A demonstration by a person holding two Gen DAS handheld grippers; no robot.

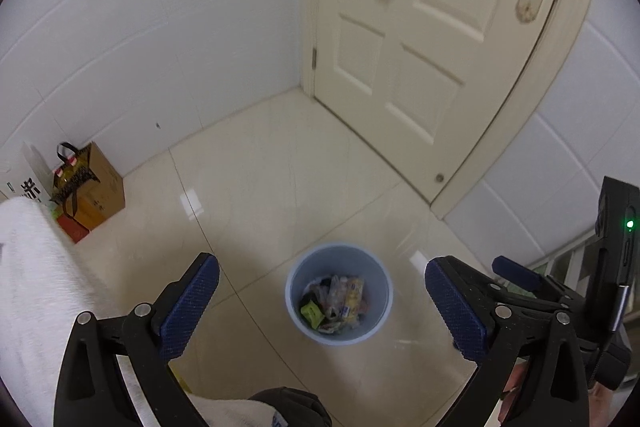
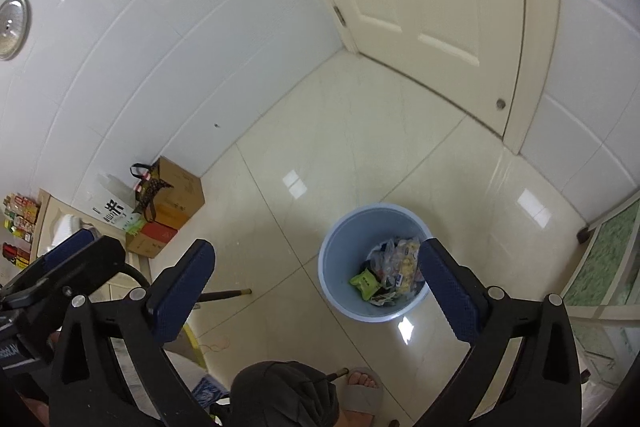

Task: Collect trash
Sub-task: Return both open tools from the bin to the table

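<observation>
The left gripper (image 1: 322,307) and the right gripper (image 2: 318,291) are both hanging spread wide and empty above the floor. Below them, a round pale-blue plastic bin (image 2: 340,267) is standing on the cream floor tiles (image 2: 360,155), holding crumpled wrappers and packets (image 2: 394,267), including a lime-green one. A brown cardboard box (image 1: 102,187) is sitting against the white wall.
</observation>
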